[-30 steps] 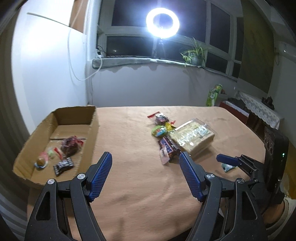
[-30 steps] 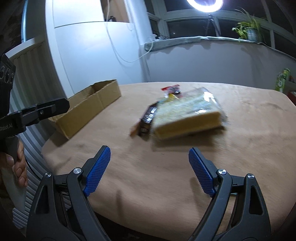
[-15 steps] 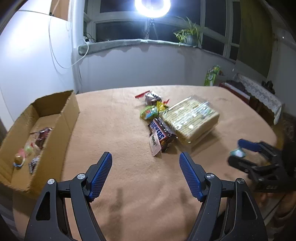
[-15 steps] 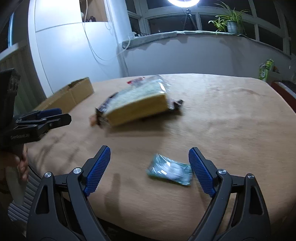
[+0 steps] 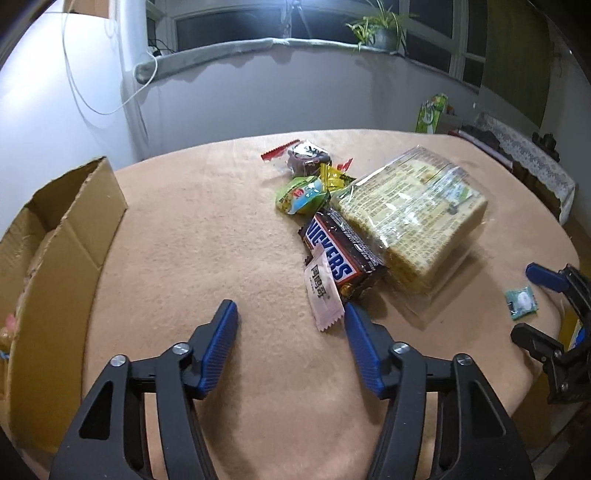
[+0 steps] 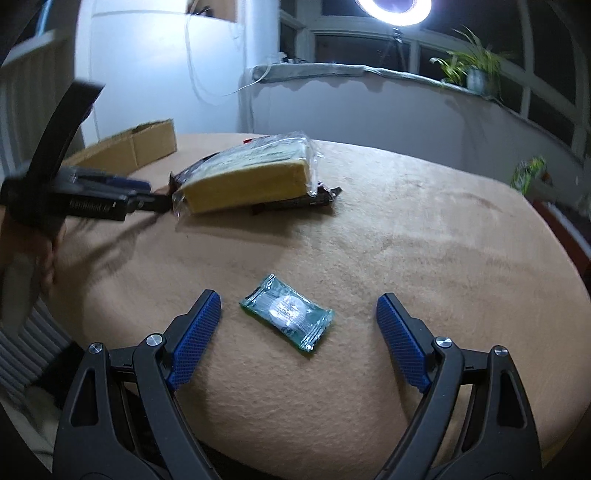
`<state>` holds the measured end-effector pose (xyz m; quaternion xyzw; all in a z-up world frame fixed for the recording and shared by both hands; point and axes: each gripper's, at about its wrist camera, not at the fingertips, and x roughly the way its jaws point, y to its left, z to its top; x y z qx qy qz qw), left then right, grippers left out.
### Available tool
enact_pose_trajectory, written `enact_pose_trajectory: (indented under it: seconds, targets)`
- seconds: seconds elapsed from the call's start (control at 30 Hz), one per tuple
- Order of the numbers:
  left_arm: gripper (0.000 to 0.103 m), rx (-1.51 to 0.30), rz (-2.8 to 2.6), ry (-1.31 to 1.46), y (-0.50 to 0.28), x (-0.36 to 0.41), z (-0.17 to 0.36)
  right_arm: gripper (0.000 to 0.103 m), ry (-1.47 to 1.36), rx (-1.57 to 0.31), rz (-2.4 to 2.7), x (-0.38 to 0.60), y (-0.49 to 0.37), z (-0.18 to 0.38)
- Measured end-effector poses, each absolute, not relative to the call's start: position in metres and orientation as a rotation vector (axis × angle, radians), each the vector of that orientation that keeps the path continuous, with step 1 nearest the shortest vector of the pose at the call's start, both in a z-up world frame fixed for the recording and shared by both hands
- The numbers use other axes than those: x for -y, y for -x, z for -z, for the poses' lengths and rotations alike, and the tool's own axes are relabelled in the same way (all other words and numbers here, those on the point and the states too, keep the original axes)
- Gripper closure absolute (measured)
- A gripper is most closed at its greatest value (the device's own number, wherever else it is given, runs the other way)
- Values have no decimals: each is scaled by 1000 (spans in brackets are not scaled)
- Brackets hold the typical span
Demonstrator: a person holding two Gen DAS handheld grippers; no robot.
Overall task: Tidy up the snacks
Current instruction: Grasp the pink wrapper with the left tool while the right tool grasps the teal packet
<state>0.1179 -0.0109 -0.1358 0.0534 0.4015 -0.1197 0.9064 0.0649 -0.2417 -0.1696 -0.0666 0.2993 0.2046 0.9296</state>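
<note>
A pile of snacks lies mid-table: a Snickers bar point(image 5: 341, 254), a pale pink sachet point(image 5: 322, 291), a green packet point(image 5: 301, 194), a dark red-edged packet point(image 5: 304, 158) and a big clear pack of yellow biscuits point(image 5: 410, 212). My left gripper point(image 5: 290, 317) hovers just before the pink sachet, its jaws closing with nothing between them. The right gripper point(image 6: 297, 306) stands open around a small green packet point(image 6: 286, 314) lying flat, without touching it. A cardboard box point(image 5: 66, 236) sits at the left.
The table point(image 5: 207, 221) wears a tan felt cloth. The right gripper point(image 5: 550, 314) shows at the table's right edge beside the small green packet point(image 5: 521, 301). A windowsill with a plant point(image 5: 376, 33) runs behind. A green bag point(image 5: 430, 112) stands at the far right.
My left gripper moved forward and down toward the snack pile, and its jaws narrowed. The right gripper swung over to the small green packet, which now lies between its fingers.
</note>
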Motion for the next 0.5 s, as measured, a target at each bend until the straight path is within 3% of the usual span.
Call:
enact_pose_trajectory:
  seconds: [0.1, 0.2, 0.27, 0.37, 0.4, 0.47, 0.5]
  targets:
    - [51, -834, 256, -125, -123, 13, 135, 19, 149, -626, -453, 244, -69, 168]
    - [64, -843, 267, -116, -129, 13, 134, 39, 151, -637, -475, 245, -72, 166]
    - [72, -854, 282, -100, -134, 13, 134, 58, 175, -635, -477, 243, -72, 165]
    - [75, -862, 291, -83, -141, 12, 134, 77, 211, -628, -485, 237, -70, 164]
    - [78, -863, 292, -78, -142, 11, 135, 77, 218, -627, -481, 235, -69, 164]
    - [96, -865, 293, -70, -145, 10, 134, 77, 208, -629, -477, 236, -70, 163]
    - [97, -866, 301, -61, -146, 8, 133, 77, 191, -631, -479, 238, -70, 163]
